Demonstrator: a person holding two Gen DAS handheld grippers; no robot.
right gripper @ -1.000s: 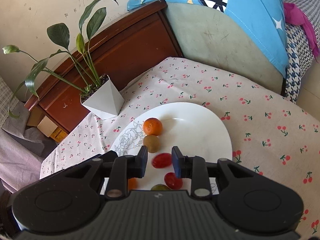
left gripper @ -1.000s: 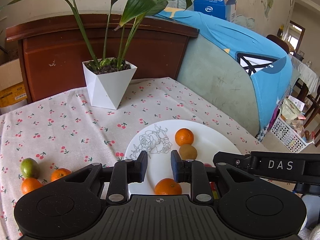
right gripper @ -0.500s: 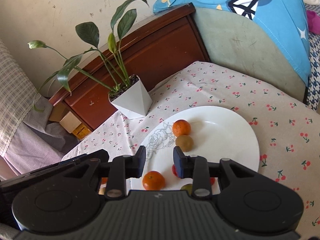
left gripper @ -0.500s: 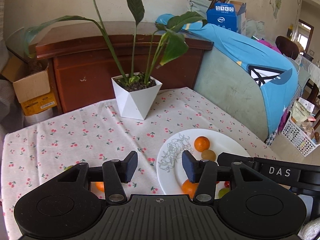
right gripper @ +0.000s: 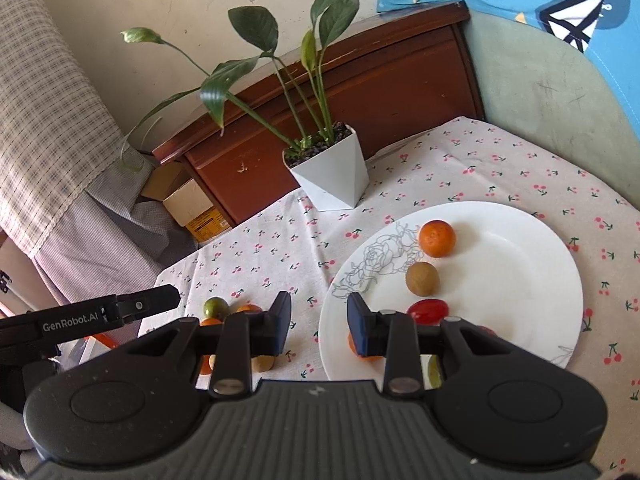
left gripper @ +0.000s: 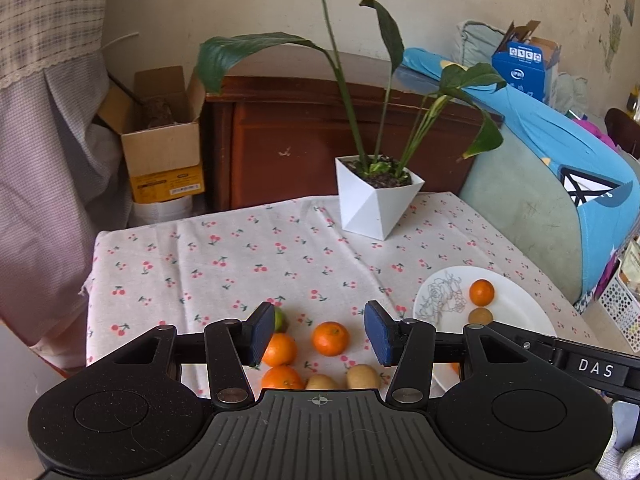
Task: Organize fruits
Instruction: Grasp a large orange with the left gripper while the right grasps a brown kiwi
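Note:
My left gripper (left gripper: 319, 334) stands open above loose fruit on the cherry-print cloth. An orange (left gripper: 330, 338) lies on the cloth in line with the gap, untouched. Two more oranges (left gripper: 280, 349), a green fruit (left gripper: 281, 317) and two brown fruits (left gripper: 362, 376) lie close by. The white plate (right gripper: 520, 272) carries an orange (right gripper: 437, 238), a kiwi (right gripper: 422, 278) and a red tomato (right gripper: 428, 310). Another orange (right gripper: 362, 354) is half hidden behind a finger. My right gripper (right gripper: 319, 326) hovers at the plate's left rim, open by a narrow gap with nothing in it.
A white faceted pot with a tall leafy plant (left gripper: 378, 196) stands at the back of the table. Behind it is a brown wooden cabinet (left gripper: 300, 140), with cardboard boxes (left gripper: 160, 152) to the left. A padded chair with a blue cloth (left gripper: 560, 184) borders the right side.
The left gripper swung left from over the plate to the loose fruit, and its jaws spread wide. The right gripper also shifted left and rolled, its gap slightly wider.

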